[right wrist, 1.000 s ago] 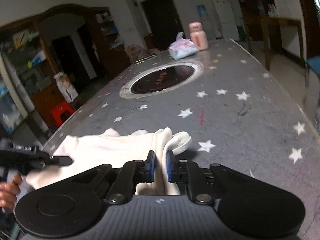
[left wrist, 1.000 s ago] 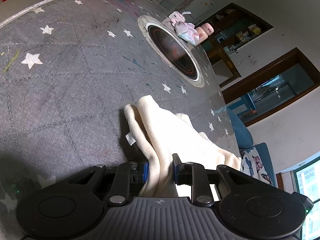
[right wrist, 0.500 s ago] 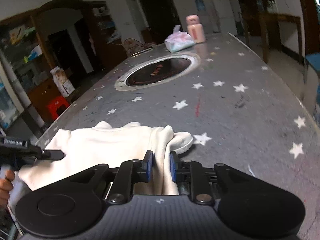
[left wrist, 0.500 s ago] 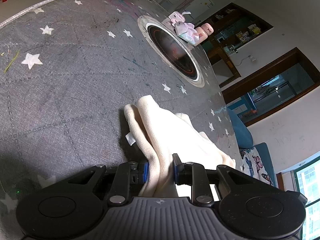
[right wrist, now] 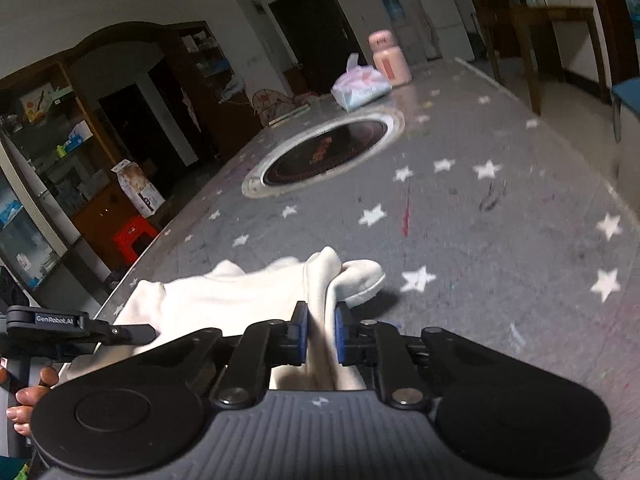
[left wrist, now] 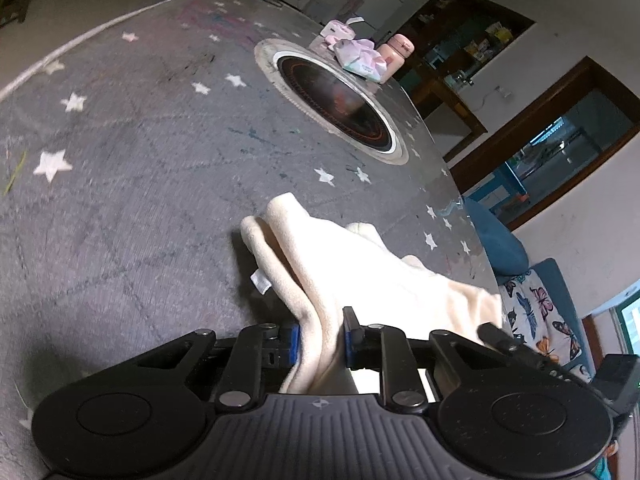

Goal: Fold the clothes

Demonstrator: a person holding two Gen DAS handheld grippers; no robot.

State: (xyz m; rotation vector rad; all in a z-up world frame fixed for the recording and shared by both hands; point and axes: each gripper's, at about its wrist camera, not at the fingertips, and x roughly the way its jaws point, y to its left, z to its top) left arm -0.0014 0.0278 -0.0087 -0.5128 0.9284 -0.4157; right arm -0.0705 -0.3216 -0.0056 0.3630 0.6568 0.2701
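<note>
A cream garment [left wrist: 352, 264] lies bunched on the grey star-patterned tablecloth [left wrist: 120, 168] near the table's near edge. My left gripper [left wrist: 320, 328] is shut on one bunched end of it, with a small white label beside the fold. My right gripper [right wrist: 320, 324] is shut on the other end of the cream garment [right wrist: 240, 300], where a rounded sleeve end sticks out to the right. The cloth spans between the two grippers. The left gripper also shows at the left of the right wrist view [right wrist: 132, 332], and the right gripper's tip shows in the left wrist view [left wrist: 500, 338].
A round black cooktop [left wrist: 336, 96] is set into the table's middle. Beyond it stand a tissue pack [left wrist: 360, 60] and a pink bottle [left wrist: 398, 50]. A blue chair with butterfly cushion [left wrist: 536, 308] stands past the table edge. A red stool [right wrist: 134, 236] stands on the floor.
Both grippers have shifted slightly over the table while holding the garment. The right gripper has drawn closer to the left one, and the cloth between them is bunched more.
</note>
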